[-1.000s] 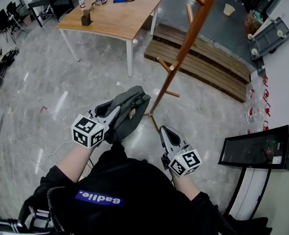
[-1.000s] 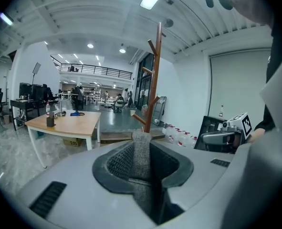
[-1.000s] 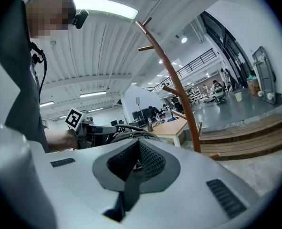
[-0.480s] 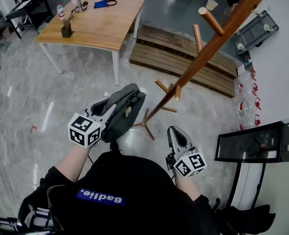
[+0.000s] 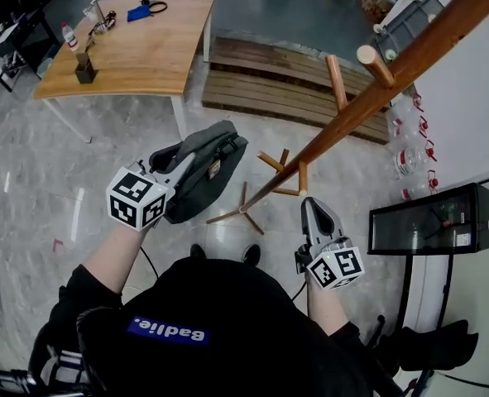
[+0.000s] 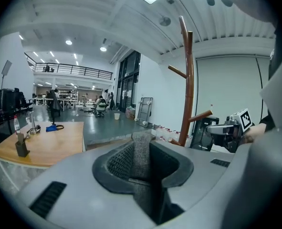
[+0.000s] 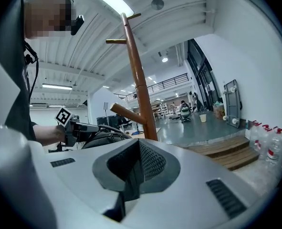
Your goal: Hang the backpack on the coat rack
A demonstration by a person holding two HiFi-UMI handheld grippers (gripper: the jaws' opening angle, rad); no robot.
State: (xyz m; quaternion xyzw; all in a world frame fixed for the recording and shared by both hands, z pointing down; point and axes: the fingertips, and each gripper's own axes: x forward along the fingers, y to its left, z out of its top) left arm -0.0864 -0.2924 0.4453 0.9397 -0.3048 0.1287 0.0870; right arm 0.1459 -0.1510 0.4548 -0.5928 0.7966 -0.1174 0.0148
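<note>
Backpack (image 5: 201, 174) strap (image 6: 141, 159) (grey webbing) sits clamped in the left gripper (image 5: 165, 160); right gripper (image 5: 315, 210) pinches together, empty, near the coat rack (image 5: 352, 116).

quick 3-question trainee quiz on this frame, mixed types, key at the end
1. True or false: the backpack already hangs on the rack.
2. What is between the jaws of the left gripper? A: a bottle. B: the backpack's strap. C: nothing.
3. Short answer: which gripper holds nothing?

Key: 1 false, it is held off the floor beside the rack. 2 B. 3 the right gripper, jaws together.
</note>
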